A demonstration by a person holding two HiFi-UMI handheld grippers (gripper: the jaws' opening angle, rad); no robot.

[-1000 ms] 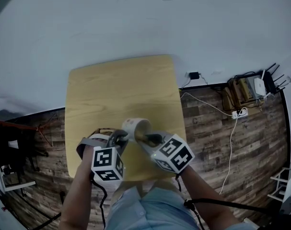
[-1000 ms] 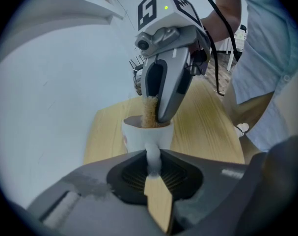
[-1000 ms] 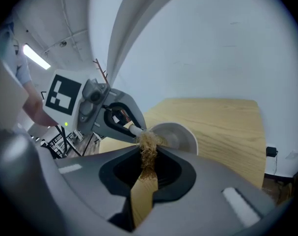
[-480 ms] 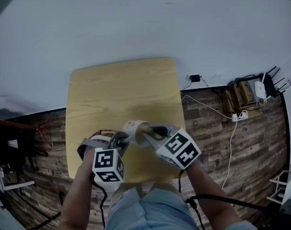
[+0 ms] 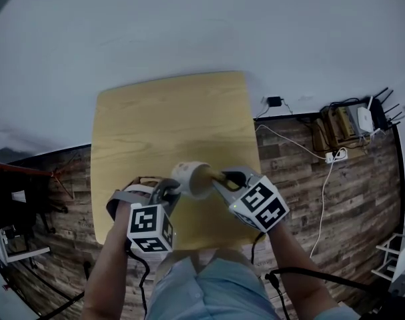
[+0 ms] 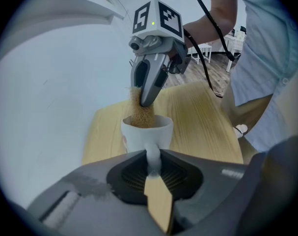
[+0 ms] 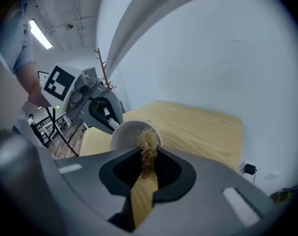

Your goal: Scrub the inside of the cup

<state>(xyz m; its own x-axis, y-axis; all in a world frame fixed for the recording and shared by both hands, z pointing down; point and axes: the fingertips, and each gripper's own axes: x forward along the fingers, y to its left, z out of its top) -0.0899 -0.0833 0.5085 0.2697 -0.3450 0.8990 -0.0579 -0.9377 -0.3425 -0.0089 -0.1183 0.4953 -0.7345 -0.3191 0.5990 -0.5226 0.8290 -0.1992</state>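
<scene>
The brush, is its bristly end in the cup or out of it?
In, partly. In the left gripper view the brush dips past the rim of the cup, its upper fibres showing above it.

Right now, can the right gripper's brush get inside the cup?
Likely yes: the cup's mouth faces the right gripper's brush, bristles dipping into it; the left gripper holds only the handle.

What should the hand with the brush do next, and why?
Probably push the brush deeper into the cup and twist it: the right tool grips the brush with only its bristle tips inside the cup's mouth, while the left tool holds the cup by its handle.
</scene>
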